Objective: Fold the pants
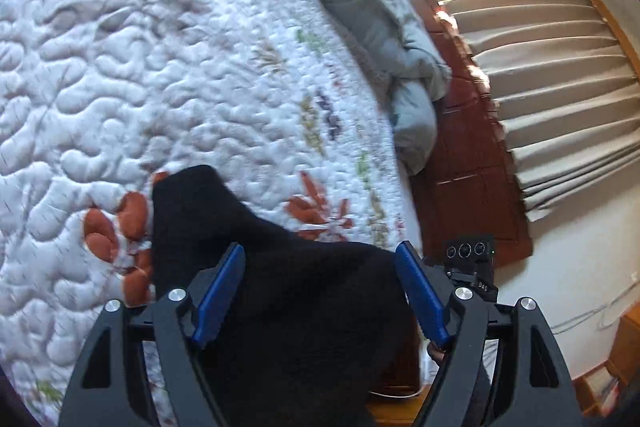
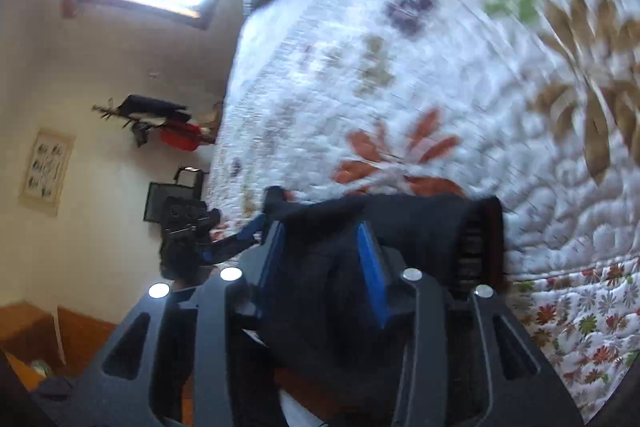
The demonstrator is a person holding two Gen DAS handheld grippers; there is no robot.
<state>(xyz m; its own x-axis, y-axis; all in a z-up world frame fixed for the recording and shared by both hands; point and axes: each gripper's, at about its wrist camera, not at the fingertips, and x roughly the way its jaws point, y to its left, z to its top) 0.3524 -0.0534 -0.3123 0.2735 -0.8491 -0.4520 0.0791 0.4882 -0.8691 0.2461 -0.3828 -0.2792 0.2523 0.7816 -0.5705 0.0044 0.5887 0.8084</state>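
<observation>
Left wrist view: the left tongs (image 1: 320, 291) stand spread wide, blue pads apart, with the black pants (image 1: 280, 267) draped between them, not pinched. The cloth hangs over the edge of the quilted bed (image 1: 160, 67); unclamped, it could slide off toward the floor.

Right wrist view: the right tongs (image 2: 320, 259) are clenched on a bunched fold of the pants (image 2: 420, 227) above the bed (image 2: 440, 67). The picture is blurred; one-sided pulling may twist the legs out of line.
</observation>
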